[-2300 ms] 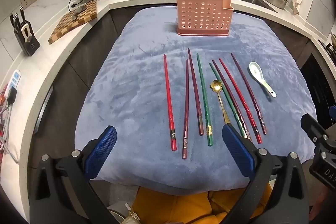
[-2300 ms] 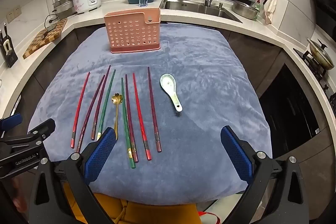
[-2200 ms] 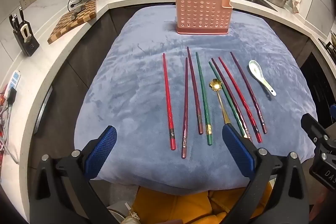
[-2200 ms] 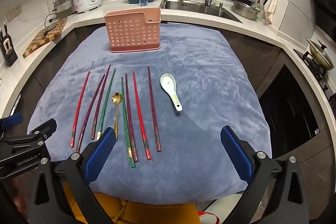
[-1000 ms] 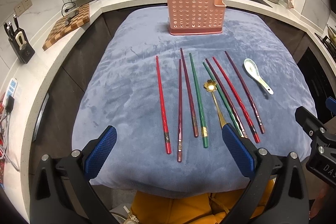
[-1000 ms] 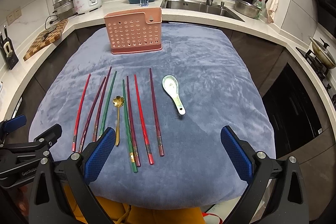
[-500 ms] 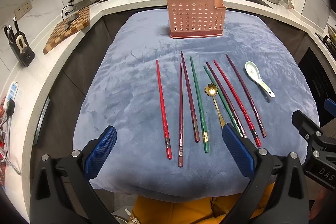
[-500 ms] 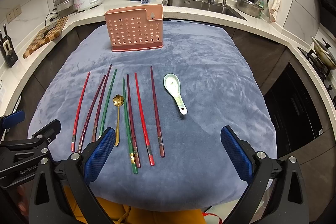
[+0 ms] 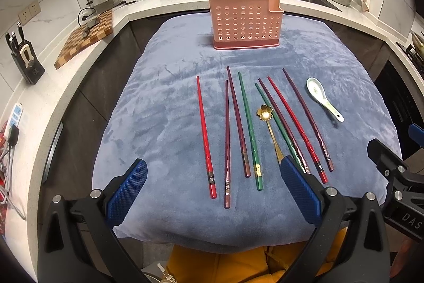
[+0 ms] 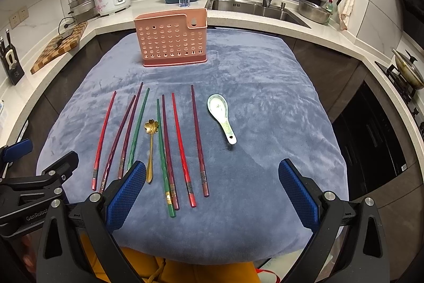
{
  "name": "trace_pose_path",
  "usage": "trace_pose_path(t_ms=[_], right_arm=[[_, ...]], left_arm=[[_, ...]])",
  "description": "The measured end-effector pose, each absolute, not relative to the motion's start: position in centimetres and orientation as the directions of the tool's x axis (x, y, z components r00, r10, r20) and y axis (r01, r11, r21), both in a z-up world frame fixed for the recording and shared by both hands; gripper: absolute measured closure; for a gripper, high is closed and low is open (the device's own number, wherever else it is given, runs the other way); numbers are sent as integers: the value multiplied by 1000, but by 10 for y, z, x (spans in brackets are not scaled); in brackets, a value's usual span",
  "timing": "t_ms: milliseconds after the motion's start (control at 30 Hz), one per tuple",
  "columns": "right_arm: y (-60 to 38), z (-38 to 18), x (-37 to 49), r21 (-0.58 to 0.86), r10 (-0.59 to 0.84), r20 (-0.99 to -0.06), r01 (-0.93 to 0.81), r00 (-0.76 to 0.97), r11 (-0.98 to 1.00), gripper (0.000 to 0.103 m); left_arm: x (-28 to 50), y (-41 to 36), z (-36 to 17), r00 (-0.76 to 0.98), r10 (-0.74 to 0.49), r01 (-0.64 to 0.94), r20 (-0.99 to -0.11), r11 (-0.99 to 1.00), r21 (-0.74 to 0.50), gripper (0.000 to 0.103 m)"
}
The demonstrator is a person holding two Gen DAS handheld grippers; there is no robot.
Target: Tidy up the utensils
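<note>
Eight chopsticks (image 9: 239,121) lie in a loose row on the blue-grey cloth (image 9: 159,123), tips toward the far edge: two red, two green, four dark maroon, each with a small gold band near its thick end. Among them rests a gold spoon (image 9: 266,114) with a flower-shaped bowl, its handle running down between the green sticks. To the right, apart from the row, sits a white ceramic spoon (image 9: 322,98) with a pale green pattern, bowl up. At the far end of the cloth stands a pink perforated utensil holder (image 9: 245,20), upright, with a notched step at its right top corner.

The left gripper (image 9: 213,194) hovers over the near edge with its blue pads wide apart and nothing between them; the right gripper (image 10: 212,194) is likewise spread and holds nothing.

The right wrist view takes in the stove and a lidded pan (image 10: 409,69) at far right (the left view shows only a sliver of these) and a hanging slot in the holder's raised corner. The left wrist view shows the whole knife block (image 9: 25,59) and a power strip (image 9: 14,120) on the counter.
</note>
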State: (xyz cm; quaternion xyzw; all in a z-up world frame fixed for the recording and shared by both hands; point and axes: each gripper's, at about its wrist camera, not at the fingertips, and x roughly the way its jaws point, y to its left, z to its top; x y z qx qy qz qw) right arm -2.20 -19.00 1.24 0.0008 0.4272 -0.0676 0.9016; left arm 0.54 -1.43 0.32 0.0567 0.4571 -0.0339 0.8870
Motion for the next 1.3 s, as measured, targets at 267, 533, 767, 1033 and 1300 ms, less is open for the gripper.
trace_pose_path(t_ms=[267,533,767,1033,1300], right_arm=[[-190,13,-23,-57,-122,-769,123,628,991,7],[-190,13,-23,-57,-122,-769,124,627,991,7],[-189,14,-22,-56,-122,-769,123,628,991,7],[-190,12,-19,-56,-123,-773,127,622,990,7],[-190,12,-18,-54,-121,-774,126,622,991,7]], left_arm=[[6,-14,4,582,-9,112,-813,991,69,7],[6,-14,4,583,-9,112,-813,991,69,7],[6,-14,4,583,-8,112,-812,991,70,7],[8,-14,5,581,-8,112,-814,991,70,7],[15,-13,5,583,-6,113,-813,991,74,7]])
